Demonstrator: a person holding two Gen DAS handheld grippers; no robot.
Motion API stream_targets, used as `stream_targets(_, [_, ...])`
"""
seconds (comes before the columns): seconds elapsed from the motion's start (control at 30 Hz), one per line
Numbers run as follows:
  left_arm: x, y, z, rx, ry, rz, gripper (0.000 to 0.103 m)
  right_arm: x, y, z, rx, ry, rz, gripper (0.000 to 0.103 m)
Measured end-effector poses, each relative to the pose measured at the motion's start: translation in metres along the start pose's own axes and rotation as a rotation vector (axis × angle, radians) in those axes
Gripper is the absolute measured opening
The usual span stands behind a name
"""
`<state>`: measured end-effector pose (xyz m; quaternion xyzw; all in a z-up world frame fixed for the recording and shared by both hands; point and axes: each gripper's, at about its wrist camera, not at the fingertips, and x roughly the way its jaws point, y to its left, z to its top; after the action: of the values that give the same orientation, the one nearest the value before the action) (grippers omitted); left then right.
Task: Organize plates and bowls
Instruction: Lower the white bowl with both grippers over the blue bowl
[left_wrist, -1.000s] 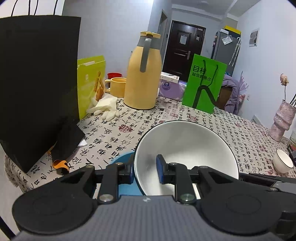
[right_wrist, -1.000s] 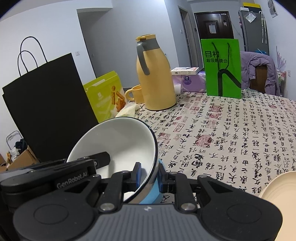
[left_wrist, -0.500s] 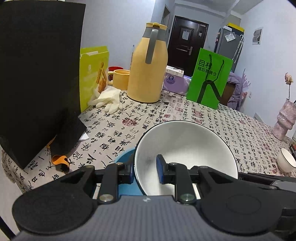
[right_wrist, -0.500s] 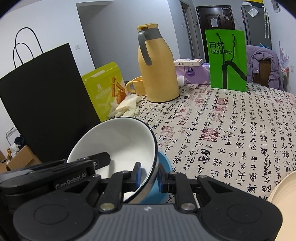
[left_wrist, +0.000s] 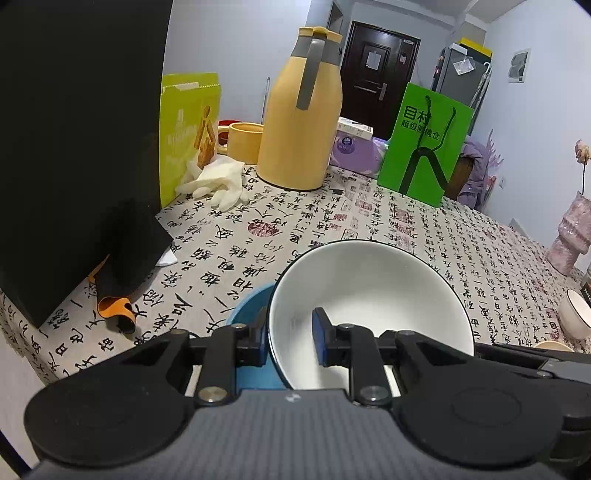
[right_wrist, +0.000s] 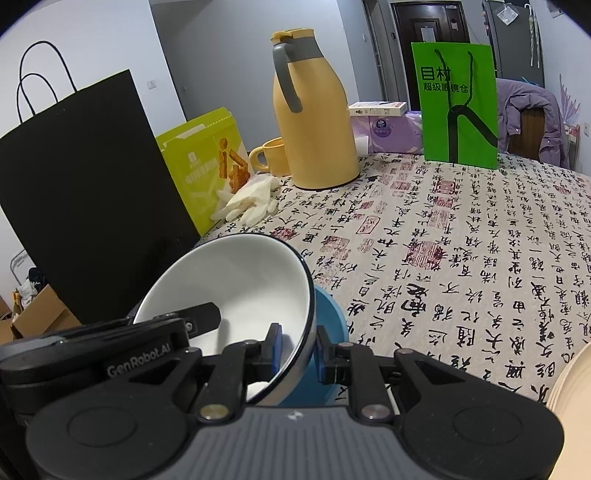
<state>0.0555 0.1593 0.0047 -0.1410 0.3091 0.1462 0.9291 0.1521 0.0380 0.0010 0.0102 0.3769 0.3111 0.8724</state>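
White bowl (left_wrist: 373, 295) rim pinched btwn both tools.

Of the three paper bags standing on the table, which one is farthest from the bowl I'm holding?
The green bag with black lettering, standing at the table's far side. The black bag and the yellow-green bag stand closer, to the left of the bowl.

Pale walls (left_wrist: 236, 40), a dark door (left_wrist: 376, 70), table under calligraphy-print cloth (right_wrist: 480, 229).
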Motion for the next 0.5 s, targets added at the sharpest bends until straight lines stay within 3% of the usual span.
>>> stream_targets(0.5, [0.012,0.002,-0.004,0.002,0.030,0.002,0.022,0.011,-0.003,-0.002,0.002,0.020,-0.009,0.018])
